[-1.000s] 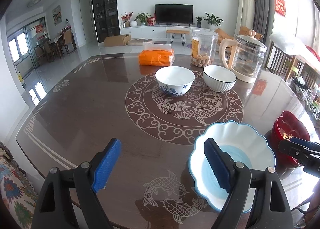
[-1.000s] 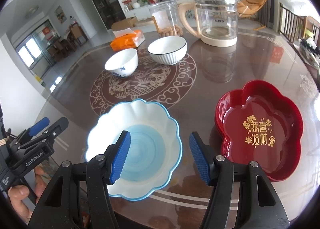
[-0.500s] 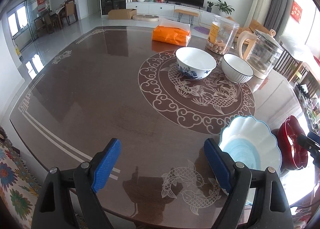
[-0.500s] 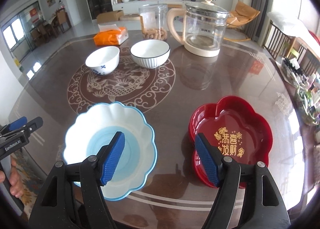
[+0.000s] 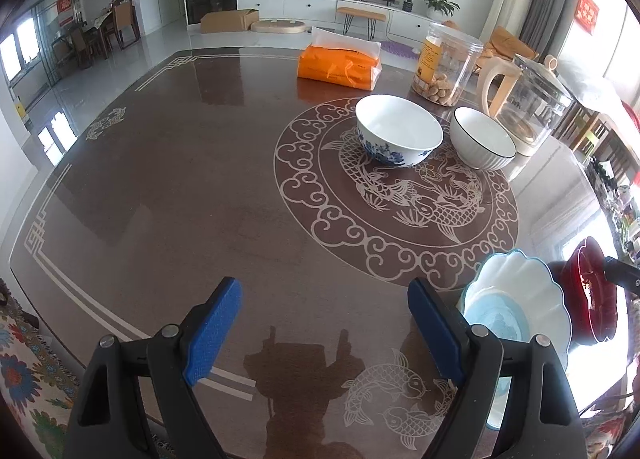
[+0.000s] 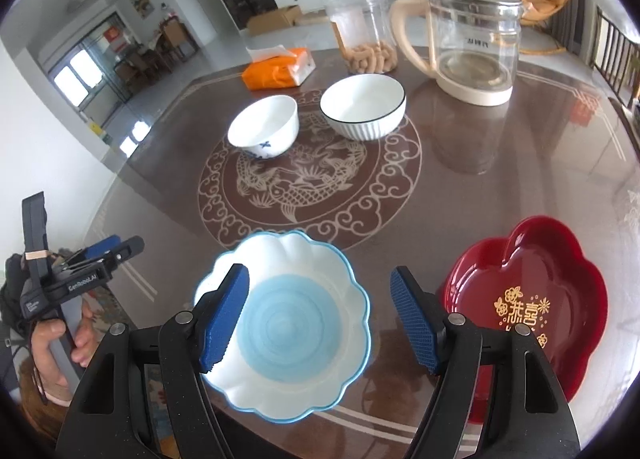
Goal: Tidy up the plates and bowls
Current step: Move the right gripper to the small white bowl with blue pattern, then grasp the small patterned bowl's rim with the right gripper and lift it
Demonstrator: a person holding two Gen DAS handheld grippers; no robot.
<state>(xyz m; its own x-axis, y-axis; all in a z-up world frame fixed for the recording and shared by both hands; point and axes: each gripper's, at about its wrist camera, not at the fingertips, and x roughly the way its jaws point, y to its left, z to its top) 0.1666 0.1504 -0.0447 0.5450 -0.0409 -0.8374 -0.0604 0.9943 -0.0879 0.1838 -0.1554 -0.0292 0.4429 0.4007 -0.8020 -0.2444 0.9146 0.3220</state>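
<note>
A white scalloped plate (image 6: 288, 319) with a blue centre lies near the table's front edge, and a red flower-shaped plate (image 6: 528, 299) lies to its right. My right gripper (image 6: 320, 307) hovers open over the scalloped plate. Its left pad is above the plate's inside and its right pad is outside the rim, neither touching. Farther back stand a blue-flowered bowl (image 6: 266, 127) and a ribbed white bowl (image 6: 362, 105). My left gripper (image 5: 324, 323) is open over bare table, left of the scalloped plate (image 5: 516, 299), with nothing between its fingers.
At the back of the table (image 5: 180, 187) stand a glass kettle (image 6: 472, 39), a clear snack jar (image 6: 362, 35) and an orange tissue pack (image 6: 280, 67). A hand (image 6: 52, 339) holds the left gripper (image 6: 80, 271) beyond the table's left front edge. A patterned cushion (image 5: 28, 379) lies below that edge.
My left gripper has swung left, so the scalloped plate went from under its right finger to its right side. The right gripper's jaws stand wider and sit more squarely over that plate.
</note>
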